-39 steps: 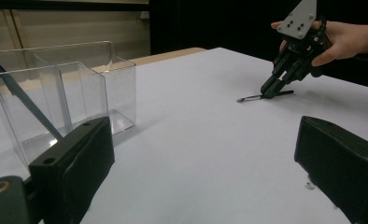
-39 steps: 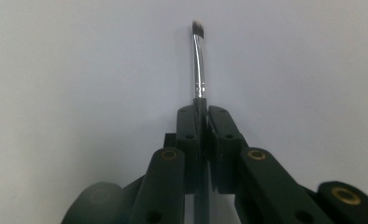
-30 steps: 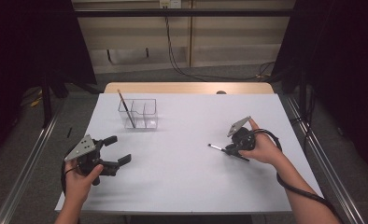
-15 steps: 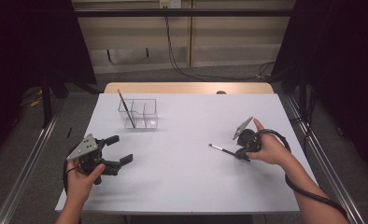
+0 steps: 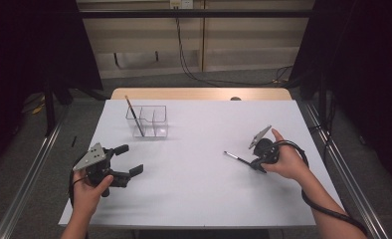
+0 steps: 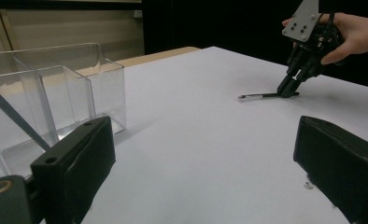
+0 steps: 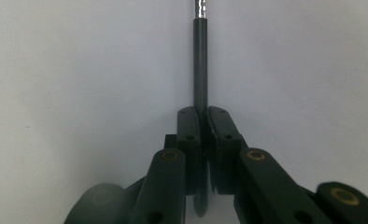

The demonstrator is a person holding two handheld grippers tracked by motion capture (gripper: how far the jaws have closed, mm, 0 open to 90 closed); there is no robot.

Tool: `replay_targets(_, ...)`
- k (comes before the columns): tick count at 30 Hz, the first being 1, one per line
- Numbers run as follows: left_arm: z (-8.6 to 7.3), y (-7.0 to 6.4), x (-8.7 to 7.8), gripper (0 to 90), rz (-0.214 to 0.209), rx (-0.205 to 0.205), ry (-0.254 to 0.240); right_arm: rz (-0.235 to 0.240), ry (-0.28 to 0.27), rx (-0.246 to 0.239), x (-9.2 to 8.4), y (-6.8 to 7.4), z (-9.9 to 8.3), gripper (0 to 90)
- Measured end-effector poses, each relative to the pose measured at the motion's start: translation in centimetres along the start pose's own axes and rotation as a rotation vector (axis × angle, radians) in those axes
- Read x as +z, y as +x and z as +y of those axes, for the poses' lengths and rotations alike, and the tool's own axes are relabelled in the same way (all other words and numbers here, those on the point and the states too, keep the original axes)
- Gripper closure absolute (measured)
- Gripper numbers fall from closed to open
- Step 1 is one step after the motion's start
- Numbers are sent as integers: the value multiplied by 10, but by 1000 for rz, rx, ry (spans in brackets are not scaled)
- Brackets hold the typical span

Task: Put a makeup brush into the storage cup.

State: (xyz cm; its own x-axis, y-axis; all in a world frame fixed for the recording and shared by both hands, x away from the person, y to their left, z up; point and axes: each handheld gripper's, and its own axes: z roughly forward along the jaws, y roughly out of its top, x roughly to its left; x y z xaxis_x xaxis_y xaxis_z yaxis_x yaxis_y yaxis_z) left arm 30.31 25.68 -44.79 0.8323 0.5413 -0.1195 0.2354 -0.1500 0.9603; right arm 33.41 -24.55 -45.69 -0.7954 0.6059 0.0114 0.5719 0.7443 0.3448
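r gripper [image 5: 256,166] clamped on brush [image 5: 237,159] end, brush sticks out front; l gripper [image 5: 130,160] open.

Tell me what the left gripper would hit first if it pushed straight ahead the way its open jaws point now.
Probably nothing soon: the left gripper points across bare white table. The clear organizer sits left of that line, and the right gripper, clamping a thin brush, lies far ahead to the right. Depth is uncertain.

Two brushes [image 5: 239,159] [image 5: 134,116]; one clear organizer [image 5: 154,122]; two grippers [image 5: 127,160] [image 5: 256,166].
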Motion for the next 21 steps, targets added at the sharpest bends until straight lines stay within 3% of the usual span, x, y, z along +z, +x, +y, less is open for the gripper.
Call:
replay_targets(4, 0, -1, 3, 49, -7, -6, -3, 66, -172, 88, -1, -3, -15, 843)
replay_targets(12, 4, -6, 13, 35, -35, -28, -19, 140, -500, 171, -3, 13, -26, 844)
replay_targets(17, 7, -9, 24, 28, -54, -34, -21, 155, -645, 220, -6, 19, -29, 844)
replay_targets(21, 11, -12, 34, 21, -74, -41, -32, 163, -709, 236, -8, 22, -29, 844)
